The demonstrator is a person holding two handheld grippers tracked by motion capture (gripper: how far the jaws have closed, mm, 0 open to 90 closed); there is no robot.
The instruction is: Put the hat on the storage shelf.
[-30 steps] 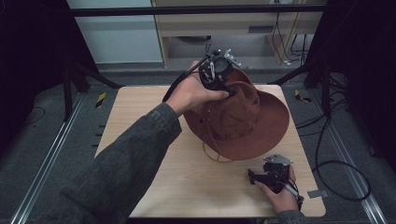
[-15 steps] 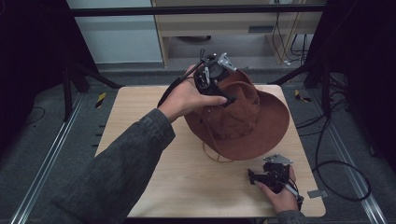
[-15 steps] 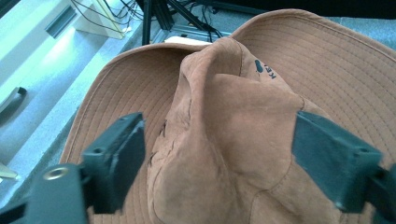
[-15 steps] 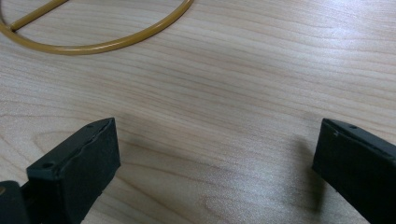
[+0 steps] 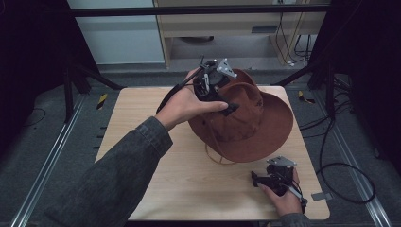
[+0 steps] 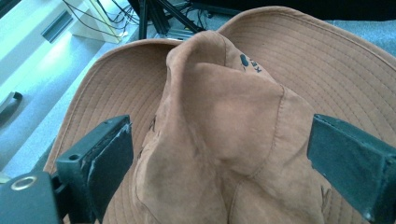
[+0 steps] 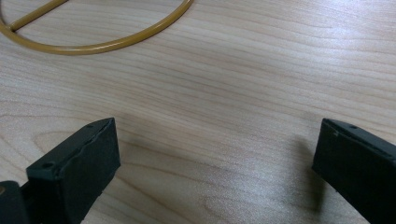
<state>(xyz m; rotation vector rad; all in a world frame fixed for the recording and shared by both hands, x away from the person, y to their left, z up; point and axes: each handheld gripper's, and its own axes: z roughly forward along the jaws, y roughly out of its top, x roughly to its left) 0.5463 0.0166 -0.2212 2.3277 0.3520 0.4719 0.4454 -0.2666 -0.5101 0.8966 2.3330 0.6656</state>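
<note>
The left tongs (image 6: 219,163) have just been opening wide, releasing the hat (image 5: 255,125)'s crown; the right tongs (image 7: 215,172) are resting wide on the near table (image 5: 189,175). Withdrawing likely follows.

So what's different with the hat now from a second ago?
The left gripper has just been opening its jaws; they now stand wide on either side of the brown hat's crown, no longer pinching it. The hat stayed on the table, and the right gripper stayed near the table's front edge, jaws open.

Wooden table (image 5: 142,123), brown hat (image 5: 255,127) on it
</note>
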